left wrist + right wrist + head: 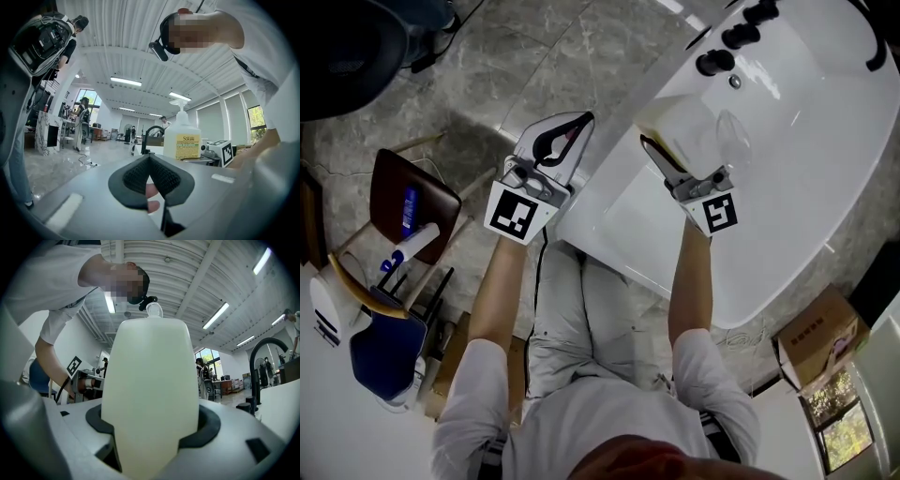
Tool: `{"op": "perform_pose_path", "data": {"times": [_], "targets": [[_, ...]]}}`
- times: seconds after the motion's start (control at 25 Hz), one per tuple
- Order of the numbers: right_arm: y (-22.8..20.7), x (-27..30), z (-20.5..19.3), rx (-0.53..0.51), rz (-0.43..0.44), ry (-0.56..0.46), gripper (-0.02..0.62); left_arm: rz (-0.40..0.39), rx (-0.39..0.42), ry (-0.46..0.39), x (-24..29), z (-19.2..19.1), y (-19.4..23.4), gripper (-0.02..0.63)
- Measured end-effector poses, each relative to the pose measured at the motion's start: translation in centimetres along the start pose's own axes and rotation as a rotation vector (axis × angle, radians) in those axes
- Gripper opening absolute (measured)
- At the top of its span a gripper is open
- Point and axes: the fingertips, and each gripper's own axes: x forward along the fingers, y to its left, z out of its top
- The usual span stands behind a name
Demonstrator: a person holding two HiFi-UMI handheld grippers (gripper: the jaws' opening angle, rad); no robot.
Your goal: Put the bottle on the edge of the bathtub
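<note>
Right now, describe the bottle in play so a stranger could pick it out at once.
Find the white bathtub; at its rim, below the black tap knobs, the right tongs grip a pump bottle. It is pale and translucent with a yellow label, the only bottle at the tub.

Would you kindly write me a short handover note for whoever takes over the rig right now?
Left gripper: shut, empty, held off to the side of the tub.
Right gripper: shut on the bottle, which is upright over the rim of the bathtub.
Done: bottle is at the rim; whether its base rests there is not visible.
Left to do: seat it on the rim, open the right gripper, back away.
</note>
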Motion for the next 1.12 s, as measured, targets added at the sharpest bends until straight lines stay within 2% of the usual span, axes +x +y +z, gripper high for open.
{"op": "perform_pose_path", "data": {"times": [0.4, 0.6, 0.96, 1.12], "targets": [[-0.6, 0.0, -0.4, 0.028, -0.036, 0.048, 0.368, -0.013, -0.019, 0.066, -1.0, 1.0, -1.0, -0.002], [-0.7, -0.1, -0.1, 0.061, -0.079, 0.068, 0.404, -0.007, -0.032, 0.091, -2.2, 2.3, -1.5, -0.002], [-0.7, -1.0, 2.5, 0.064, -0.101, 0.133, 0.468, 0.022, -0.023, 0.12, -3.8, 6.3, -2.4, -0.002], [-0.1, -1.4, 4.8, 0.052, -0.097, 0.158, 0.472, 0.031, -0.025, 0.118, -4.4, 9.2, -3.0, -0.002]]}}
